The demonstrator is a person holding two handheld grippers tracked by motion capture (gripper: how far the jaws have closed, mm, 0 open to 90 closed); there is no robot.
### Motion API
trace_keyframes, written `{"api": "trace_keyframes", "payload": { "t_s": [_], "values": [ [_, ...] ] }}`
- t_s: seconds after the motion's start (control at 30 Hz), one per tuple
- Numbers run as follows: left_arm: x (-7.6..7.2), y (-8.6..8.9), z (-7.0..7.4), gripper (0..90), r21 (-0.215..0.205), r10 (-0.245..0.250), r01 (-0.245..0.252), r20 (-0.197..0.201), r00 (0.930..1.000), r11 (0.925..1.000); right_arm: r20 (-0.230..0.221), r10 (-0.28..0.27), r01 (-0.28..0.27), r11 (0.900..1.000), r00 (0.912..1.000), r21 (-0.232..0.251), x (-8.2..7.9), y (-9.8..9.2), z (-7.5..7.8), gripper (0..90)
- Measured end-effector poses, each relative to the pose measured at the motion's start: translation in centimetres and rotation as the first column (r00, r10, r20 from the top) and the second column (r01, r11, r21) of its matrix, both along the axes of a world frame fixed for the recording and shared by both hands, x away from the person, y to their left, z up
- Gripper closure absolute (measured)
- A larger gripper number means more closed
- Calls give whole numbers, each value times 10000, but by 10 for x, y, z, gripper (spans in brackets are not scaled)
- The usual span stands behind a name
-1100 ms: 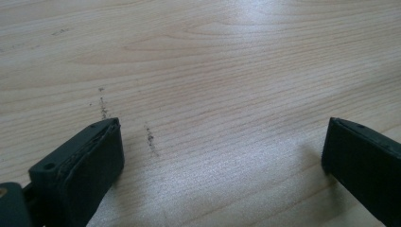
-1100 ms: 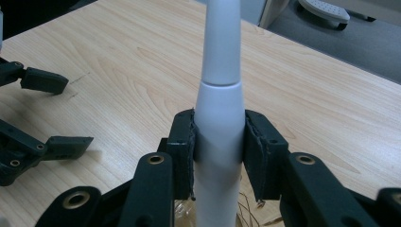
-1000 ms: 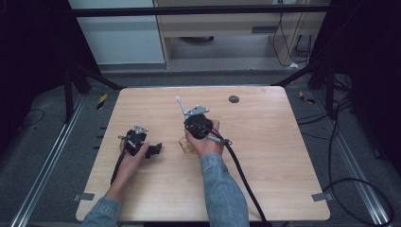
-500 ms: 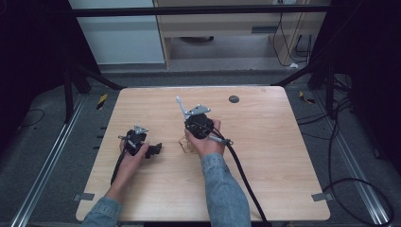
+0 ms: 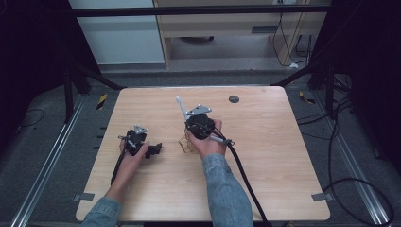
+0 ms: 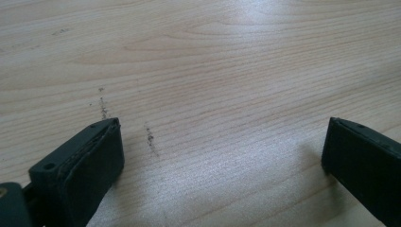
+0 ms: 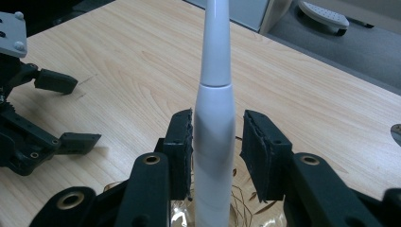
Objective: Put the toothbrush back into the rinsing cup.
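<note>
The worktop [image 5: 283,179] is roomy, so no rush. I'd keep the white toothbrush [image 7: 215,132] upright and move it straight so the clear cup [image 7: 246,205] doesn't tip. It stands in that cup, squeezed between my right fingers [image 7: 182,151], low on the handle. My left fingers [image 6: 94,156] are wide apart over bare wood.

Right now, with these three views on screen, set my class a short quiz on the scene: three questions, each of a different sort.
1. True or false: the left tool has its jaws wide apart, with only bare table between them.
2. Which tool has the white toothbrush between its jaws? A: left tool. B: right tool.
3. Fill in: the toothbrush's lower end stands in a clear, patterned ____.

Key: 1 true; 2 B; 3 glass.
</note>
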State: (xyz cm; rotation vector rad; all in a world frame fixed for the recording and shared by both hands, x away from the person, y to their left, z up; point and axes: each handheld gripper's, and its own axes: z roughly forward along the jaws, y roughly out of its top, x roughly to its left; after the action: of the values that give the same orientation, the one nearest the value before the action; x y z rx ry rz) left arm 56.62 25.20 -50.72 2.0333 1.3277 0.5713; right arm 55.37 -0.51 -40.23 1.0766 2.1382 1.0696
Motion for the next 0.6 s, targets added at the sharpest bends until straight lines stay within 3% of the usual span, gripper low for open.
{"api": "trace_keyframes", "payload": {
  "t_s": [0.6],
  "values": [
    [0,0,0,0,2,-1,1,0,10000,10000,38,33,-33,10000,10000,-93,-4,-5,5,631]
  ]
}}
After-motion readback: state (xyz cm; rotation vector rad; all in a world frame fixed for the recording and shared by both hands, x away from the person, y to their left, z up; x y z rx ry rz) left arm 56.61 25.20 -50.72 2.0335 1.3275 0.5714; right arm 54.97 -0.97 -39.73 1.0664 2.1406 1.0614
